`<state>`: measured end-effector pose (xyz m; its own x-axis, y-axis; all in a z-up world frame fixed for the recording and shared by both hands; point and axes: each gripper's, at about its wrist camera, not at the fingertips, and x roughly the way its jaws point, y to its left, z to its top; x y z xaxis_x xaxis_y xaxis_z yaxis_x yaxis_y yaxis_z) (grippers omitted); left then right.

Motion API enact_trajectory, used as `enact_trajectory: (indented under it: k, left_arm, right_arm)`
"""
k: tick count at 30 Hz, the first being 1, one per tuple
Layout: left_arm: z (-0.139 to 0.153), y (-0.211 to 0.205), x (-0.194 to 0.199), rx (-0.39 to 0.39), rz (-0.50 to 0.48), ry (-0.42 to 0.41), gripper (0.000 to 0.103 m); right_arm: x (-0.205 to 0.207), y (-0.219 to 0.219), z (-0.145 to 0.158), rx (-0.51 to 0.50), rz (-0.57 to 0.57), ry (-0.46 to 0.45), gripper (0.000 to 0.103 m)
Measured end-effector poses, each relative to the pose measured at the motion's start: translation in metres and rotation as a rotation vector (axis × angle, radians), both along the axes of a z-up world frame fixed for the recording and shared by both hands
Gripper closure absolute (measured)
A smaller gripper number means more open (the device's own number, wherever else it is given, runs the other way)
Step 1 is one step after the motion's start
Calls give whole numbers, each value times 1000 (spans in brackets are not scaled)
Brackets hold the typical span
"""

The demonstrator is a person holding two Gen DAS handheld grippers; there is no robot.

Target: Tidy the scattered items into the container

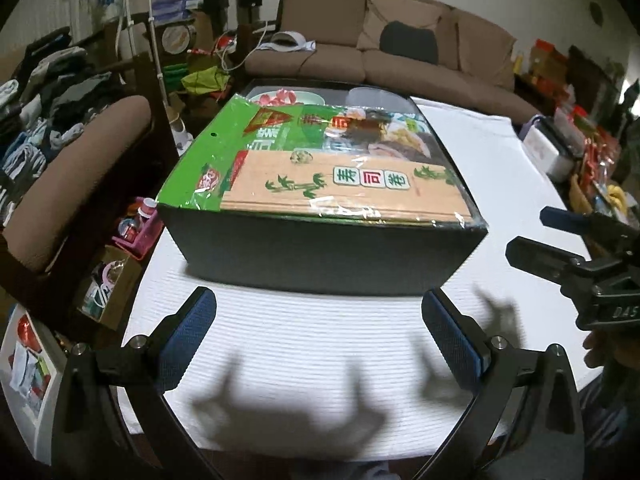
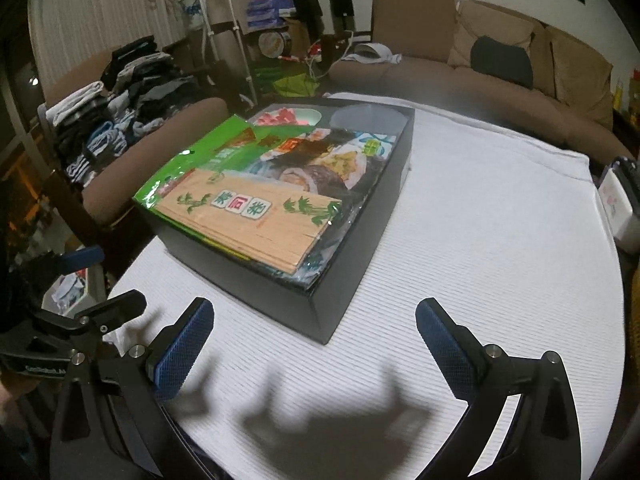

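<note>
A black box [image 1: 324, 256] [image 2: 352, 248] stands on the white cloth of the table. A green sushi-kit packet with a bamboo mat [image 1: 340, 188] [image 2: 248, 216] lies on top of it, covering most of the opening. A bowl with pink contents [image 1: 286, 98] [image 2: 286, 117] and a grey round lid [image 2: 366, 118] show at the far end. My left gripper [image 1: 318, 312] is open and empty, just in front of the box. My right gripper [image 2: 314, 320] is open and empty near the box's front corner; it also shows in the left wrist view [image 1: 540, 236].
The white cloth [image 1: 304, 344] [image 2: 480, 248] covers the table. A brown sofa [image 1: 400, 52] lies behind, an armchair with piled clothes [image 1: 60, 120] at left, a white appliance [image 1: 550, 148] at the right edge, baskets on the floor at left.
</note>
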<state>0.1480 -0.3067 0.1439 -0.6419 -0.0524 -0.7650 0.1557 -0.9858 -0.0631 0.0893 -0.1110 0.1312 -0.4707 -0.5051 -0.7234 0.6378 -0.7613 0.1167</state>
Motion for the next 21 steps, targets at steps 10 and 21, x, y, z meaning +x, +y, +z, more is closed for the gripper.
enact_trajectory:
  k: [10, 21]
  left_arm:
    - [14, 25, 9, -9, 28, 20, 0]
    - [6, 104, -28, 29, -27, 25, 0]
  right_arm:
    - [11, 22, 7, -18, -14, 20, 0]
    - [-9, 97, 0, -38, -149, 5, 0]
